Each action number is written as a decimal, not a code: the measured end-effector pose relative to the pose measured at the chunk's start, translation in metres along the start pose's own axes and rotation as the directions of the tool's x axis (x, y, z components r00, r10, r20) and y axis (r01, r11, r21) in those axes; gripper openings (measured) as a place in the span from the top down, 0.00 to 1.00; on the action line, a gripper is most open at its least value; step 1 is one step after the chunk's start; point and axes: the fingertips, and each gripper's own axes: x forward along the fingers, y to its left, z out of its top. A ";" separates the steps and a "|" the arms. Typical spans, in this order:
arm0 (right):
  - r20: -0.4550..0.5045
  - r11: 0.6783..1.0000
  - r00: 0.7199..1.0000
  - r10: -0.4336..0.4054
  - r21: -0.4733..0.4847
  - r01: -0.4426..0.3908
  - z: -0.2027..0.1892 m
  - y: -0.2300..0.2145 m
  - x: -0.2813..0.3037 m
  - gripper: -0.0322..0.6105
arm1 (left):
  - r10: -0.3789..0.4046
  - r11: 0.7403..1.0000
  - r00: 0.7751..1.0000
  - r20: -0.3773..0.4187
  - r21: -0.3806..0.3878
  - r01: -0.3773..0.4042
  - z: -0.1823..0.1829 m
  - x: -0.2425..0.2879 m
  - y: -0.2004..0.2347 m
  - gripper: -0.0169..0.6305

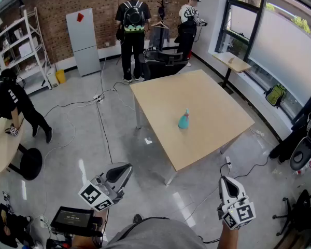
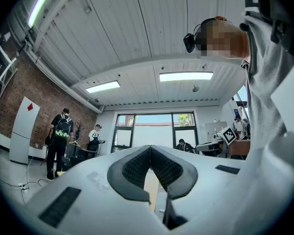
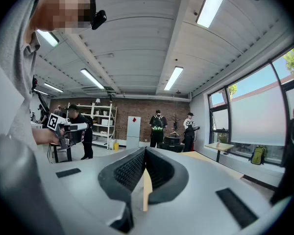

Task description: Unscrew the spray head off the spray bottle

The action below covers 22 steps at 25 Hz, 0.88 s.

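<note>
A small teal spray bottle [image 1: 183, 120] with a pale spray head stands upright near the middle of the light wooden table [image 1: 207, 97] in the head view. Both grippers are held low, well short of the table's near edge. My left gripper [image 1: 125, 171] is at the lower left and my right gripper [image 1: 224, 180] at the lower right. Each is shut with nothing between its jaws. In the left gripper view the left gripper [image 2: 150, 148] points up toward the ceiling and windows. The right gripper [image 3: 144, 151] likewise points across the room. The bottle is hidden in both gripper views.
Cables [image 1: 101, 113] trail over the grey floor left of the table. Two people [image 1: 132, 30] stand at the back by chairs, another person [image 1: 10, 108] bends at the left beside a round table [image 1: 0, 144]. Shelving [image 1: 20, 51], a small side table [image 1: 232, 62] and windows line the room.
</note>
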 end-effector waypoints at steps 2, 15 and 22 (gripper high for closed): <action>0.000 1.000 1.000 0.003 0.001 -0.003 0.001 0.002 0.006 0.94 | 0.007 1.000 1.000 0.001 -0.019 -0.006 -0.002 0.000 0.007 0.97; -0.029 1.000 0.999 -0.022 0.017 0.022 -0.001 0.040 0.031 0.94 | -0.089 0.995 0.995 -0.053 -0.056 0.087 -0.024 -0.002 0.025 0.97; -0.040 0.998 0.997 -0.061 0.019 0.062 -0.006 0.064 0.037 0.94 | -0.082 0.995 0.996 -0.043 -0.061 0.079 -0.027 -0.029 0.056 0.97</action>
